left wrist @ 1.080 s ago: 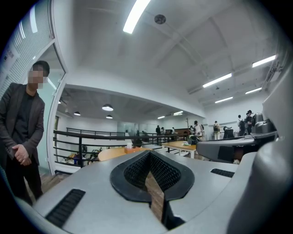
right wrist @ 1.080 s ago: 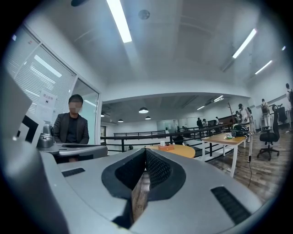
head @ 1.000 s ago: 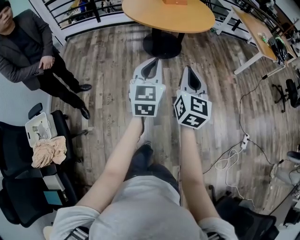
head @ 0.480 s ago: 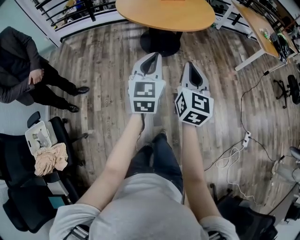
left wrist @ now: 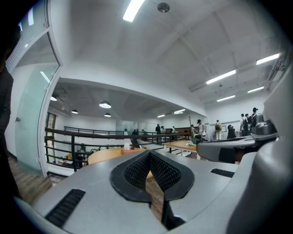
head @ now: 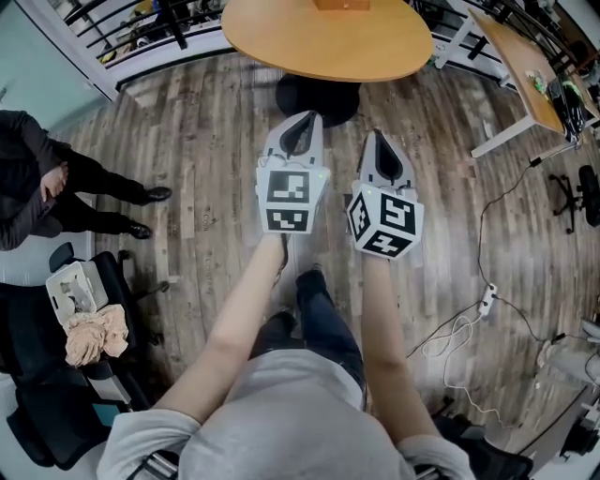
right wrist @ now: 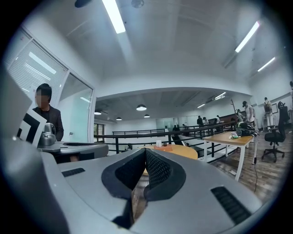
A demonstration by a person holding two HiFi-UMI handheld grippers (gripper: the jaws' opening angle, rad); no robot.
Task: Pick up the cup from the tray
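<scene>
At the far left a person in a dark suit (head: pixel 37 183) is standing on the floor's edge, and below them a black office chair (head: pixel 37 375) is carrying a crumpled cloth (head: pixel 94 333) and a white box (head: pixel 77 286). A black railing (head: pixel 141 23) is closing off the upper left corner. Between the person and the grippers a broad strip of wooden floor (head: pixel 206 141) is lying bare, giving free room on that side.

The left gripper (head: pixel 300 139) is pointing level towards the round table (head: pixel 328 42), its jaws pressed together with nothing between them. Its tips are hanging over the floor just short of the table's black pedestal foot (head: pixel 317 94), apart from the near rim. The orange tray (head: pixel 342 4) is sitting near the middle of the tabletop, cut by the head view's upper edge. The white cup (right wrist: pixel 158 143) is standing upright on that tray, well beyond both grippers.

The right gripper (head: pixel 384 159) is running just beside the left one and parallel to it. Its jaws are likewise closed and empty.

To the right a long desk (head: pixel 520 61) on white legs is slanting along the room's edge. White cables (head: pixel 459 323) and a power strip (head: pixel 486 300) are trailing across the boards beside the person's right arm, narrowing the free floor there.
</scene>
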